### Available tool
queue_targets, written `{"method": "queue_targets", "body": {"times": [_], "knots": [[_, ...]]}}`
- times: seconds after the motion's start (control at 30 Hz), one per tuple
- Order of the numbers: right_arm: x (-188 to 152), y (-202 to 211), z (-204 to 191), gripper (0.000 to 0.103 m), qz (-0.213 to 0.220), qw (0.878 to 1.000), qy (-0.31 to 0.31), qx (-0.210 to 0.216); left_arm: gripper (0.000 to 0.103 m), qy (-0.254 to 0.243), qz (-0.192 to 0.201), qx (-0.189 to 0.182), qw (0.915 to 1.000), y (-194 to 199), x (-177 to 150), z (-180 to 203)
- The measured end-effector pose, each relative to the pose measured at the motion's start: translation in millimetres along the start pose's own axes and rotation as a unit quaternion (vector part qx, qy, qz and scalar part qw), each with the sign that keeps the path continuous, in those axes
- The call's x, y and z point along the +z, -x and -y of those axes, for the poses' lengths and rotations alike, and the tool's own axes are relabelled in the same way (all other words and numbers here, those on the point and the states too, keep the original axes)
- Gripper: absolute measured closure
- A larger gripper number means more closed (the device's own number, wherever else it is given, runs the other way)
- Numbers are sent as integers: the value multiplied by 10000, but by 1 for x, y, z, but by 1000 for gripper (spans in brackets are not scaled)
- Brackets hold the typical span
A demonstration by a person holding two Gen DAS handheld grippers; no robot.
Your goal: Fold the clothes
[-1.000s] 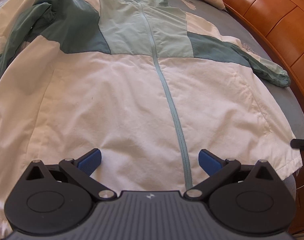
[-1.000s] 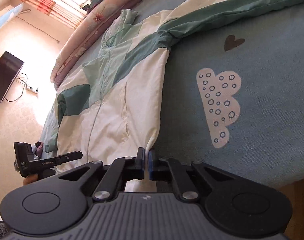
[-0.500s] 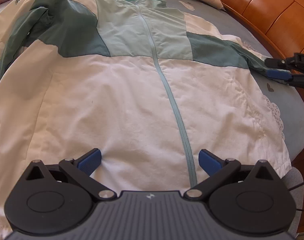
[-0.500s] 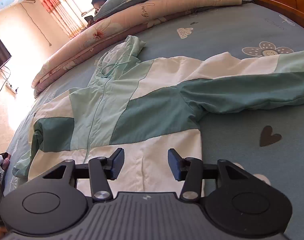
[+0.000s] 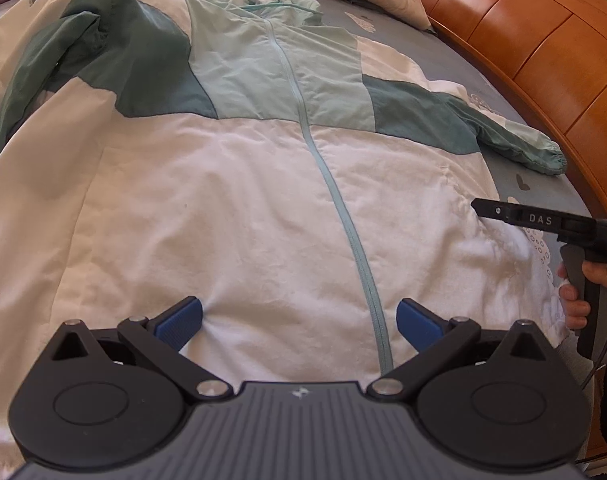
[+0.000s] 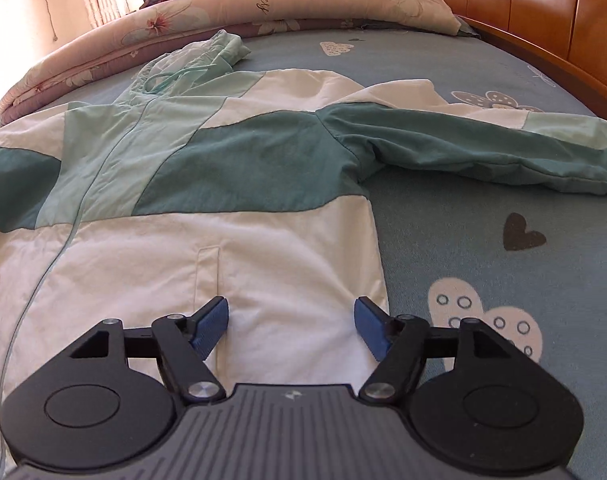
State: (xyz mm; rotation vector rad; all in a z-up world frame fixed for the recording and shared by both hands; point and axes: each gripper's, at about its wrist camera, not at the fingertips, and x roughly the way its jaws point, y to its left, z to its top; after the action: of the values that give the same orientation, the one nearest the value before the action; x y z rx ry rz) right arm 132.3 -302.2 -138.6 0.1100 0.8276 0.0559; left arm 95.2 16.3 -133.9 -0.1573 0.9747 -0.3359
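A white, mint and dark green hooded jacket [image 5: 243,200] lies front-up on the bed, zipper running down its middle. My left gripper [image 5: 299,322] hangs open over the lower hem near the zipper, nothing between its blue pads. My right gripper [image 6: 291,326] hovers above the jacket's [image 6: 223,248] white right side panel, its jaws opening with only flat cloth beneath them. In the left wrist view the right gripper [image 5: 483,208] reaches in from the right edge, held by a hand [image 5: 579,300]. The right sleeve [image 6: 483,148] stretches out sideways on the sheet.
A blue-grey bed sheet [image 6: 503,264] with heart and cloud prints lies to the right of the jacket. A wooden headboard [image 5: 543,52] curves along the right. Rolled floral quilts and pillows [image 6: 243,8] line the far end; a person sits behind them.
My right gripper let go of the jacket's side edge, opened, and swung over the white panel toward the chest. The left gripper stayed put, open.
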Motion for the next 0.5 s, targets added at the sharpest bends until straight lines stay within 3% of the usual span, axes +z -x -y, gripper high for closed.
{"method": "queue_targets", "body": {"times": [0.1, 0.2, 0.27, 0.37, 0.43, 0.47, 0.5], "knots": [[-11, 23, -13, 29, 75, 10000, -30, -51, 1, -134, 7, 65, 9999, 1, -1, 4], [-6, 35, -42, 27, 262, 9980, -38, 578, 1, -205, -28, 277, 9994, 9, -2, 8], [-3, 29, -73, 27, 272, 9968, 278, 692, 1, -230, 78, 414, 9988, 21, -4, 9], [-15, 17, -102, 27, 156, 9960, 689, 553, 1, -177, 189, 498, 9984, 36, -8, 7], [-25, 10, -119, 20, 62, 9946, 948, 418, 1, -151, 254, 527, 9982, 44, -11, 4], [-30, 6, -127, 6, 15, 9936, 1077, 350, 1, -158, 273, 534, 9981, 46, -12, 2], [-36, 5, -133, 0, -13, 9924, 1188, 308, 1, -172, 284, 542, 9980, 47, -13, 1]]}}
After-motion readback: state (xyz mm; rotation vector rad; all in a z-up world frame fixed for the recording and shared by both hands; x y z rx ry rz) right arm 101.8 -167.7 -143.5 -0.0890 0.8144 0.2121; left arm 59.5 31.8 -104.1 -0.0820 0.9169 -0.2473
